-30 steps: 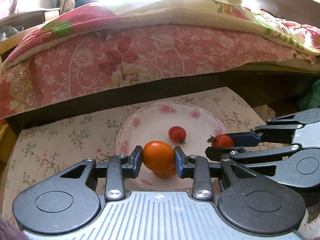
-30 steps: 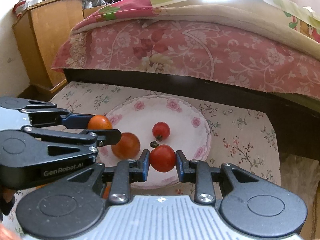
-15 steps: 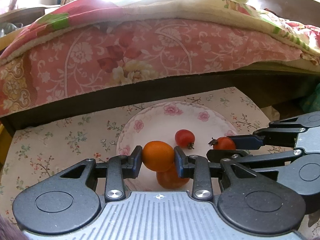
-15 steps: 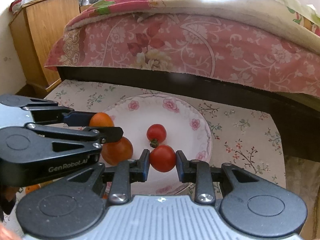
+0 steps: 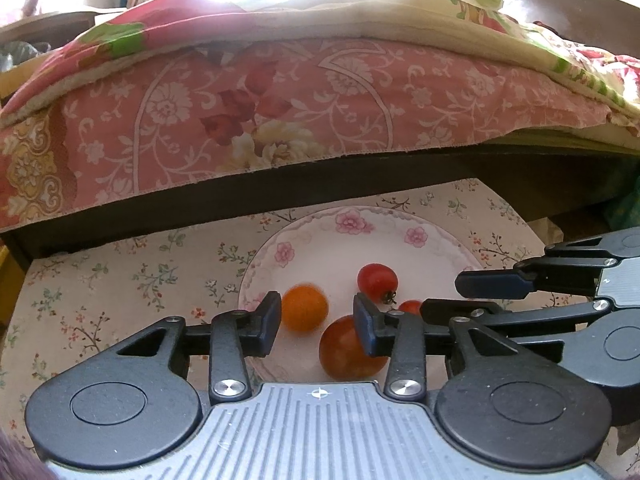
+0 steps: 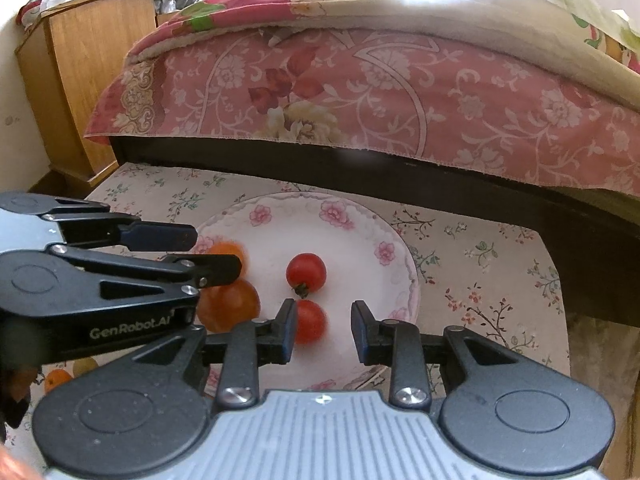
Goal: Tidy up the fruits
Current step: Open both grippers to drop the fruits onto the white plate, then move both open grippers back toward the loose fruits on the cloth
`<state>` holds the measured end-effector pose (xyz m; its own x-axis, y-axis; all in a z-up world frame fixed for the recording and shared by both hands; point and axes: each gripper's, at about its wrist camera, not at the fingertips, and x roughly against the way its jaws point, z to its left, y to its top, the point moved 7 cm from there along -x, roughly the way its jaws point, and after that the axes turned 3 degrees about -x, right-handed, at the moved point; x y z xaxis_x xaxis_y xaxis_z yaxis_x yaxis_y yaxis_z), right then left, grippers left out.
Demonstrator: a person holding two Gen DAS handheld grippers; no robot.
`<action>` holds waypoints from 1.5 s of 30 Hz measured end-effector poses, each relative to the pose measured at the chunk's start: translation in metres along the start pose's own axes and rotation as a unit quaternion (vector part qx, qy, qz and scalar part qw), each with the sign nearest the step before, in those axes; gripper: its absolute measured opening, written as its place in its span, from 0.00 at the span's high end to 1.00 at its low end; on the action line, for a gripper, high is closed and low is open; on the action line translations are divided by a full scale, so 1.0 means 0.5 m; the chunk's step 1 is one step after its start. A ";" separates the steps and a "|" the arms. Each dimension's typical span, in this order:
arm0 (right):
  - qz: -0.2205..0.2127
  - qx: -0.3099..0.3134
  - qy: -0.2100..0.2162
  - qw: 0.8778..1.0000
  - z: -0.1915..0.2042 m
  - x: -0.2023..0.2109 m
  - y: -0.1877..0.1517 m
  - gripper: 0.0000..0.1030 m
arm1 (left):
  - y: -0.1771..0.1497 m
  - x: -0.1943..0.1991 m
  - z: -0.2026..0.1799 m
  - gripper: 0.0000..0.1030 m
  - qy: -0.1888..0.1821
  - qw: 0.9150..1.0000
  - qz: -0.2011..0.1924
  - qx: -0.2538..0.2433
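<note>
We have both tools over the near half of the plate, which sits on the flowered surface by the bed. Our left tool stands wide open with nothing between its pads; the orange lies just ahead of it, close to the left pad, blurred as if rolling, and we judge it free on the plate. Our right tool is open too and grips nothing; the tomato sits just off its left pad, also blurred. A bigger orange-red fruit lies nearer the plate's near rim, partly behind the left tool's right pad, and a second tomato rests toward the plate's middle, stem toward us. By the surface's near left corner we see small orange fruit in the right wrist view, off the plate. That fruit lies behind and left of both tools, nearer the left one, so we judge the left tool should pull back and turn that way next.
</note>
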<state>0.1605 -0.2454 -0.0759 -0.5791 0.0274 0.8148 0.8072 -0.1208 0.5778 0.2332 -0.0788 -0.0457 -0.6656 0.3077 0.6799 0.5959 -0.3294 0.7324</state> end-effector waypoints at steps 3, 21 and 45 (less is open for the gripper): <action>0.000 0.001 -0.001 1.000 0.000 0.001 -0.002 0.69 | 0.002 0.004 0.002 0.51 0.000 1.000 -0.003 0.002; -0.007 0.003 -0.004 1.000 0.012 0.071 -0.016 0.66 | 0.001 0.084 -0.007 0.42 0.008 1.000 -0.018 -0.003; 0.034 0.014 0.054 0.998 0.109 0.142 -0.118 0.65 | -0.134 0.216 0.026 0.31 0.014 1.000 0.025 0.013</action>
<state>0.0783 -0.1825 -0.0496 -0.5305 -0.0872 0.8432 0.8471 -0.0916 0.5235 0.1272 -0.0120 -0.0211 -0.6467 0.2665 0.7147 0.6395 -0.3211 0.6985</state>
